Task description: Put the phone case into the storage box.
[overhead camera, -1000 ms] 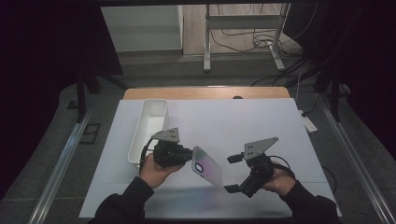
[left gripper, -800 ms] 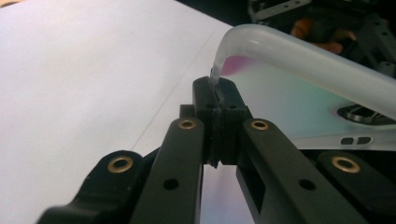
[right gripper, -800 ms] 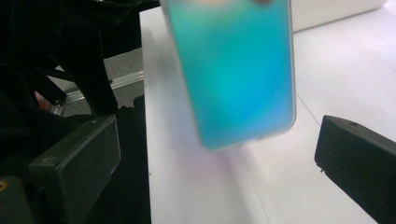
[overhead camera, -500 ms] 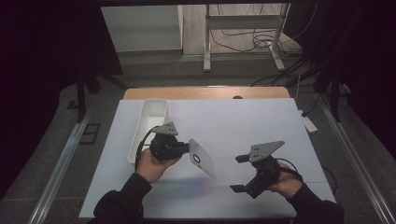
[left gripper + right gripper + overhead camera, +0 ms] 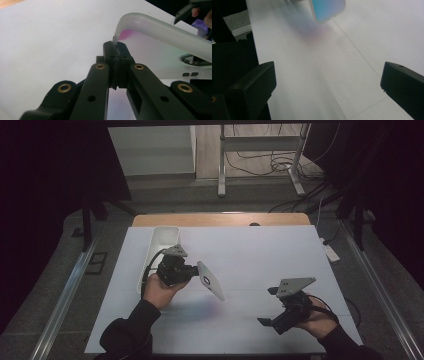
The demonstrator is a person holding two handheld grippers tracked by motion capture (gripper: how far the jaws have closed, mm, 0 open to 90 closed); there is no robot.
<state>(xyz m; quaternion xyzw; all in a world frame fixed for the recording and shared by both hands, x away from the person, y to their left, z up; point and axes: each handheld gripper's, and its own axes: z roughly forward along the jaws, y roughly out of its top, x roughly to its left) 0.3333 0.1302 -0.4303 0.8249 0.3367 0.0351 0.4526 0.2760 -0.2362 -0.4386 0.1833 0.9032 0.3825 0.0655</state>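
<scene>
Just to the left of my left gripper stands a white bin, nothing visible in it. My left jaws are clamped on the edge of a phone case, which hangs clear of the white table, sticking out rightward. I judge the carry underway, the drop-off left. Well right of it, my right gripper is spread apart, empty.
</scene>
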